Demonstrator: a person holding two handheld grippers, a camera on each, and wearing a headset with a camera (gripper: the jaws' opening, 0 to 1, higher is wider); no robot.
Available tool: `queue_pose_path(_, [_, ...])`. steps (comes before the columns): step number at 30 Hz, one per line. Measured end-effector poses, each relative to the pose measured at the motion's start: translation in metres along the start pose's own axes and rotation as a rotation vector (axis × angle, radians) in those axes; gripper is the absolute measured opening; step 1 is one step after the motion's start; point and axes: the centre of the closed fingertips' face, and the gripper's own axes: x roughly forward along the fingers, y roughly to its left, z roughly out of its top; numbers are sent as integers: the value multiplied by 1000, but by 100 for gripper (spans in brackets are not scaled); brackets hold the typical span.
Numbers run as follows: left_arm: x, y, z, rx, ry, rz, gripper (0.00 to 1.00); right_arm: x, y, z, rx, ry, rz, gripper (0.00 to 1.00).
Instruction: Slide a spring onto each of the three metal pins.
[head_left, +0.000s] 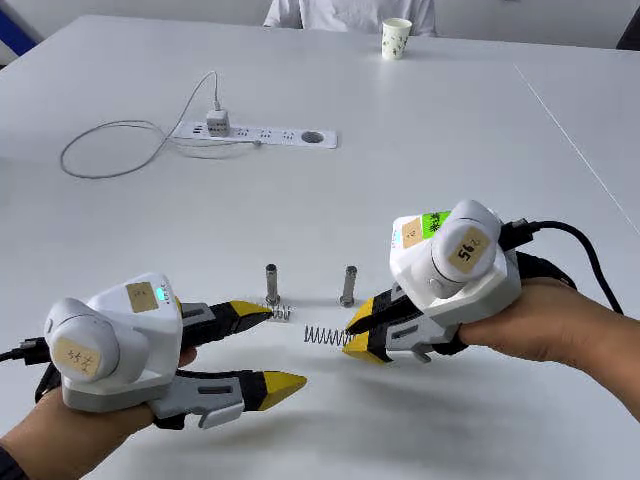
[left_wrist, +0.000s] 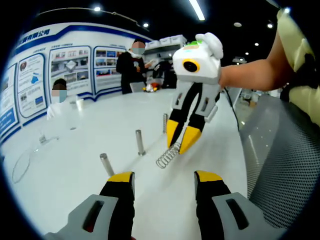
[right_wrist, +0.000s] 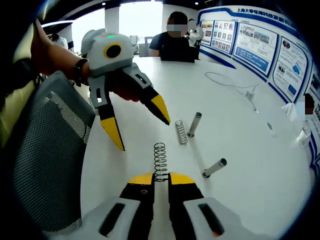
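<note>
As three pins (left_wrist: 140, 142) stand, the right tool (right_wrist: 161, 177) pinches one spring (right_wrist: 160, 159).

White table (head_left: 420, 140): two upright pins (head_left: 271, 283) and a loose spring (head_left: 283, 313) just ahead of the left gripper (head_left: 285, 346); power strip (head_left: 255, 134) and paper cup (head_left: 396, 38) well beyond.

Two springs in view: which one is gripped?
The spring pinched by one end in the right gripper, sticking out ahead of its jaws. The other spring lies loose on the table beside a pin.
</note>
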Motion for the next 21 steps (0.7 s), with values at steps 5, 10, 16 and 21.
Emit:
queue_pose_path(5, [1,-2,1,6,-1,-9,47,0,4,3,-19,1,13,11])
queue_pose_path(10, [3,-4,2,16,-4,-22,44,1,7,5,-38,2,26,11])
queue_pose_path(16, [4,-7,2,23,-5,-35,40,1,12,7,-52,4,43,11])
queue_pose_path(21, [4,-10,2,27,-7,-46,37,1,15,8,-64,4,53,11])
